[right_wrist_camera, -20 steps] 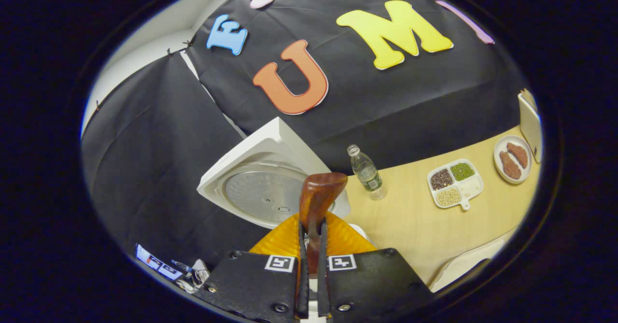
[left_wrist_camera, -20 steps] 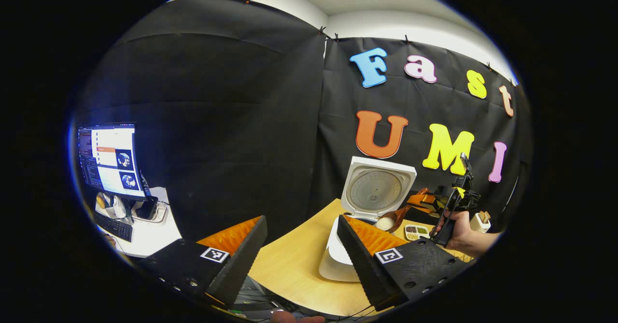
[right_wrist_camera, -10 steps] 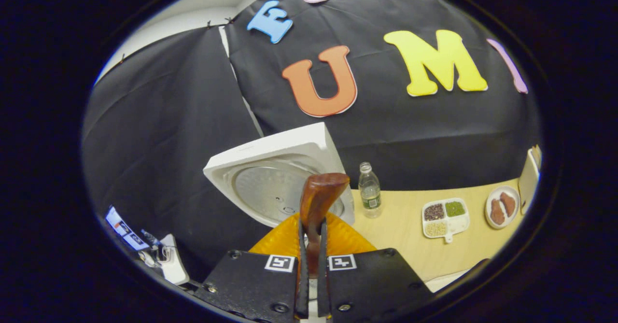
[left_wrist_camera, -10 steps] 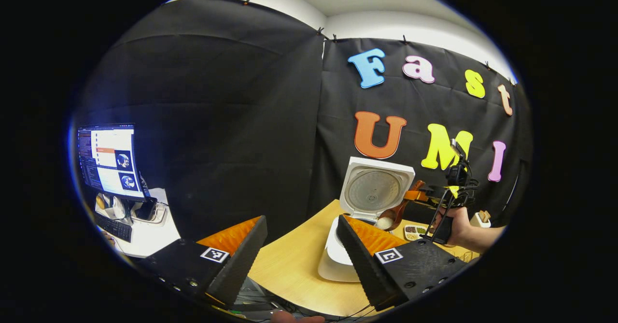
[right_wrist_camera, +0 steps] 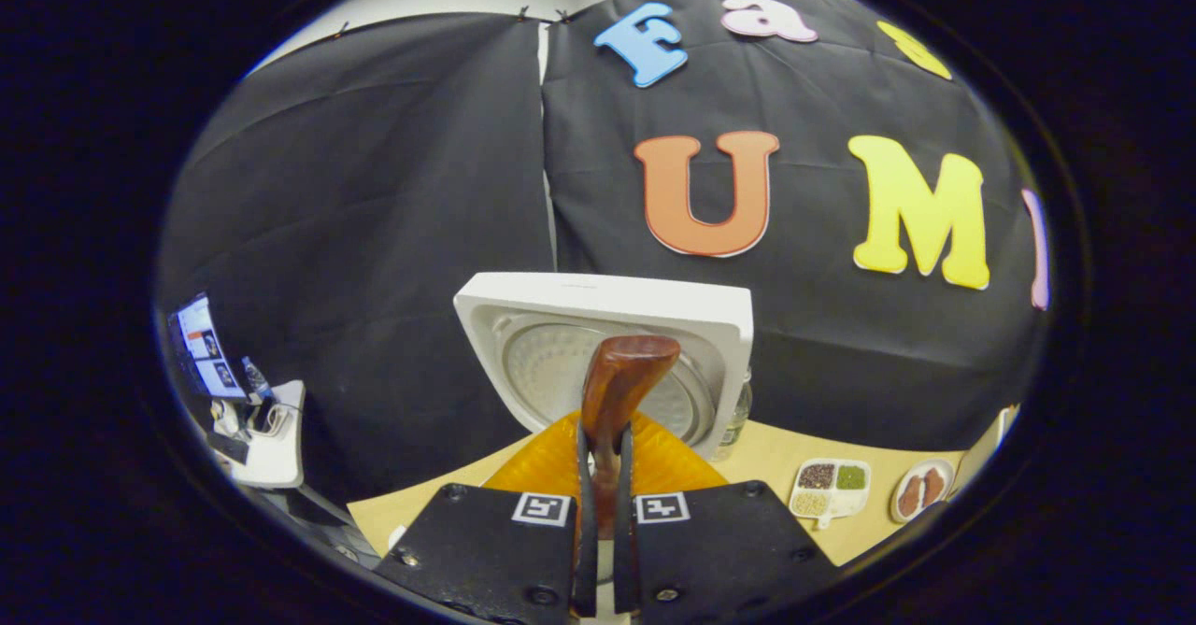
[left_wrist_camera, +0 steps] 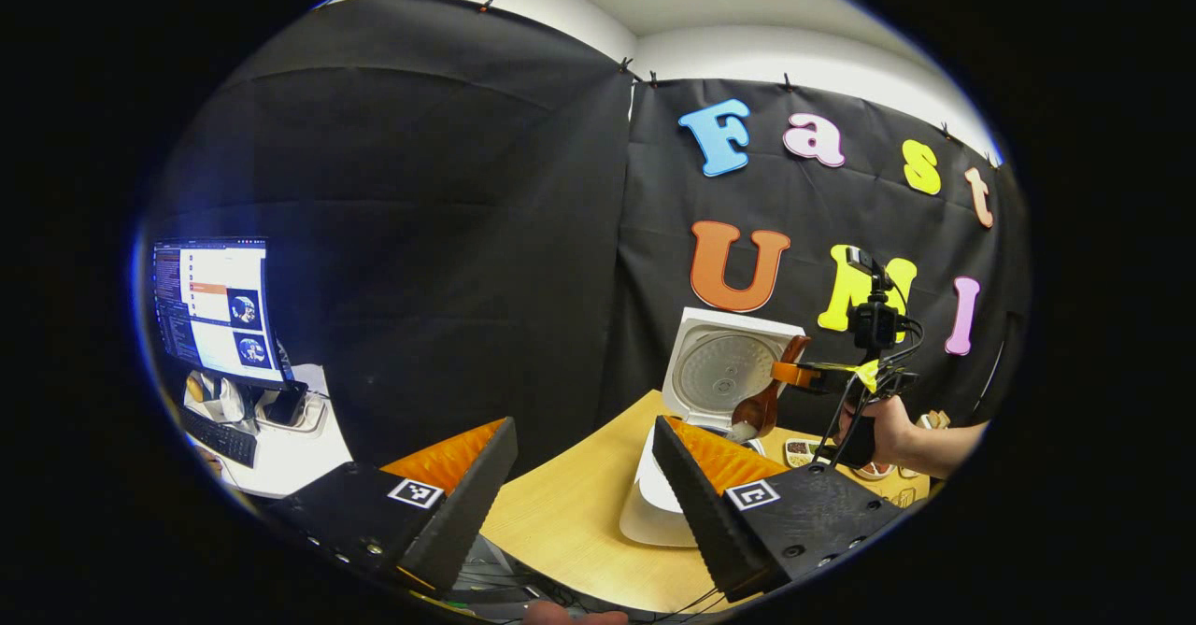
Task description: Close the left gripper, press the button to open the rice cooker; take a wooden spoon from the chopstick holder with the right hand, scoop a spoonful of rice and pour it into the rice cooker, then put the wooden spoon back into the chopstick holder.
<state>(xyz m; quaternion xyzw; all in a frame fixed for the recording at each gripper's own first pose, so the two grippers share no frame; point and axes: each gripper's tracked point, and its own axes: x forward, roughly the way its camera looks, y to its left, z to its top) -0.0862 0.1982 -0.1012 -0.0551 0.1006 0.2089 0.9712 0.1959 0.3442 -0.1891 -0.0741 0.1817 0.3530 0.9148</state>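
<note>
Rice cooker: white, lid raised upright, standing on the wooden tabletop against the black booth wall; we see the ribbed inner plate of the lid facing us in the right gripper view.

Wooden spoon: we hold it by the handle in the right hand-held gripper, both fingers pressed tight on it. In the left gripper view the spoon hangs steeply bowl-down over the cooker's opening with white rice at its tip, in front of the lid.

Left hand-held gripper: fingers spread wide, nothing between them, held off the near edge of the tabletop; its right finger hides part of the cooker body.

Other items: a divided dish of grains and beans, a plate with brown pieces beside it, and a clear bottle half hidden behind the lid. Off to the left we note a lit monitor and a keyboard on a white side desk.

Changes against a second ago: the spoon has tipped from nearly level to steep, the right hand-held gripper has risen, and its view has levelled so the lid sits square.

Writing: square coded markers on the hand-held grippers; no brand legible.
</note>
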